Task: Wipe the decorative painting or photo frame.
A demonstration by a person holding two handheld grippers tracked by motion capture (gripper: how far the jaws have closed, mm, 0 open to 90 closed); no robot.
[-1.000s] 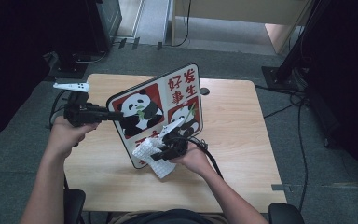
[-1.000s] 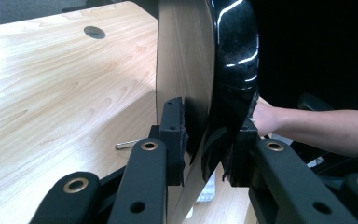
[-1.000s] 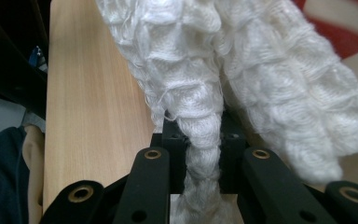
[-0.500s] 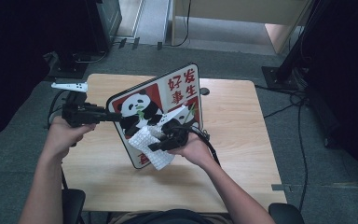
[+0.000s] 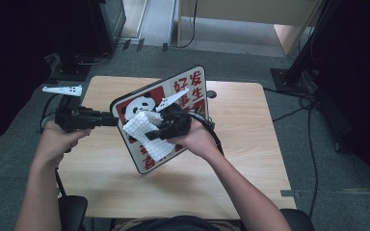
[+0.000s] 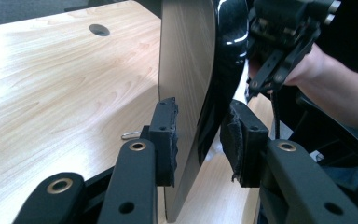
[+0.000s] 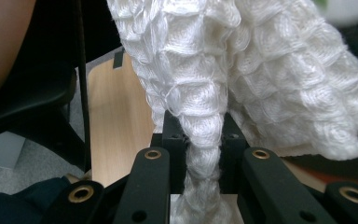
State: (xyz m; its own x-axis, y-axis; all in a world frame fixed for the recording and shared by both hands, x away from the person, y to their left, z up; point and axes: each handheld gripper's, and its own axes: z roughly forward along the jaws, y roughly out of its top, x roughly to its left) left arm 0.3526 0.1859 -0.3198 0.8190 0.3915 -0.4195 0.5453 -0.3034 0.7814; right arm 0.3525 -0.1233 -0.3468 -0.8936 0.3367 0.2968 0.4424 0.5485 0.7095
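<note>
- The work looks like wiping a panda tray (image 5: 192,91): it stands tilted on its near edge in the middle of the table (image 5: 250,159), printed face toward the person.
- The left gripper (image 5: 110,119) has the tray's left rim between its jaws. In the left gripper view the far-side pad (image 6: 165,140) lies on the pale back of the tray (image 6: 186,70), while the other pad (image 6: 237,142) seems to stand a little off the dark glossy front. Those jaws have just been opening with the rim between them, so I would call the hold loose rather than clamped.
- The right gripper (image 5: 150,136) is pinched tight on a white waffle cloth (image 5: 147,134); the right gripper view shows the bunched cloth (image 7: 205,135) squeezed between the pads.
- The cloth lies over the middle of the tray's face, near the panda.
- How far along: wiping is under way. I cannot tell from here which parts are already clean, so the rest of the face and the rims may remain.
- Around: a cable hole (image 5: 211,94) at the far side of the table, a small metal clip (image 6: 129,136) on the wood behind the tray, dark stands on the floor beyond.
- In the way: nothing much; the main risk I see is the tray slipping out of the slack left hold as the cloth pushes on it.
</note>
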